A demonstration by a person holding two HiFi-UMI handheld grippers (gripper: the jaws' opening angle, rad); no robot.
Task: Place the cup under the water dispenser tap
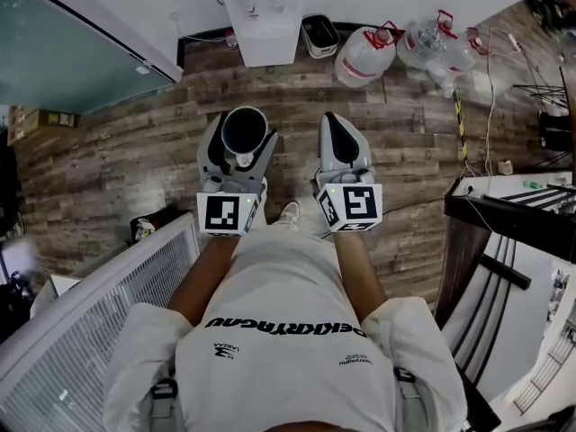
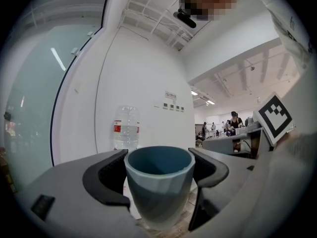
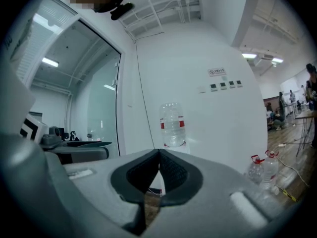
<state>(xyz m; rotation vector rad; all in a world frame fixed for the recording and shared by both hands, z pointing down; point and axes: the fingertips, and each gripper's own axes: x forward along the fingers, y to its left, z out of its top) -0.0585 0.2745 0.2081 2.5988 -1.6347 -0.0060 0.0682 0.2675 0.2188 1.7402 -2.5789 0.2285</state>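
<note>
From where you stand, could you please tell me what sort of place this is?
Probably an open-plan office or lab: a water dispenser stands against a white wall, spare jugs sit on the wood floor, and people stand farther back.

Matt blue cup (image 2: 159,187), weathered wood-plank floor (image 1: 117,142), clear plastic jugs (image 1: 364,57)

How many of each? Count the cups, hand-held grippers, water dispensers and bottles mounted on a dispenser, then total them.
cup: 1
hand-held gripper: 2 (left hand-held gripper, right hand-held gripper)
water dispenser: 1
bottle on the dispenser: 1
Total: 5
</note>
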